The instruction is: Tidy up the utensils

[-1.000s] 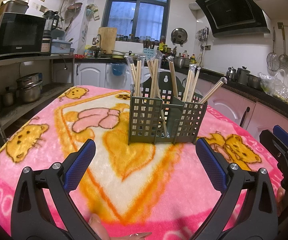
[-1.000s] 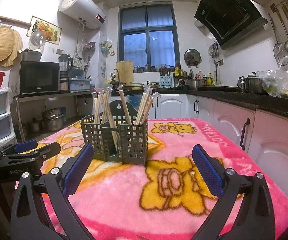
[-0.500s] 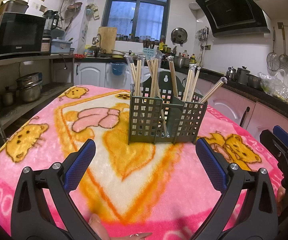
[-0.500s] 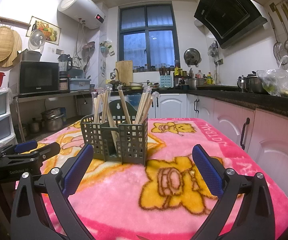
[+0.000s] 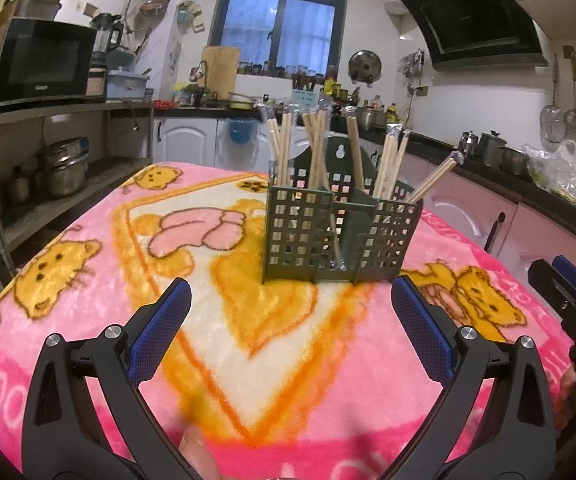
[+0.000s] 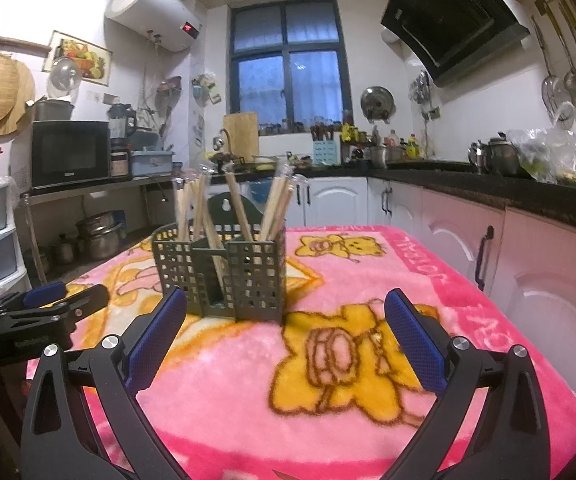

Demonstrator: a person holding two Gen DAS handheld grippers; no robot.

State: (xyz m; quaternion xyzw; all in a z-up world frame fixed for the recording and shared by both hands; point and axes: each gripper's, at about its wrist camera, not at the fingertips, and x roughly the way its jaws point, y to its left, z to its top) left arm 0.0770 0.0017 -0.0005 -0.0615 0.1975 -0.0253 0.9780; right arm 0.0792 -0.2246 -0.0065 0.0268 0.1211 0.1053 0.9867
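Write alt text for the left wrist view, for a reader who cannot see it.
A dark green lattice utensil caddy holding upright wooden chopsticks stands on a pink cartoon-bear blanket in a home kitchen. The open left gripper, blue-padded, frames the foreground short of the caddy, empty. The right gripper shows at the right edge.

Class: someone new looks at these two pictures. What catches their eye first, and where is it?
The bright pink plush blanket with yellow cartoon bears covering the table. Standing on it, the dark green slotted plastic utensil caddy bristles with pale wooden chopsticks. Both blue-padded grippers hang open, empty, short of it.
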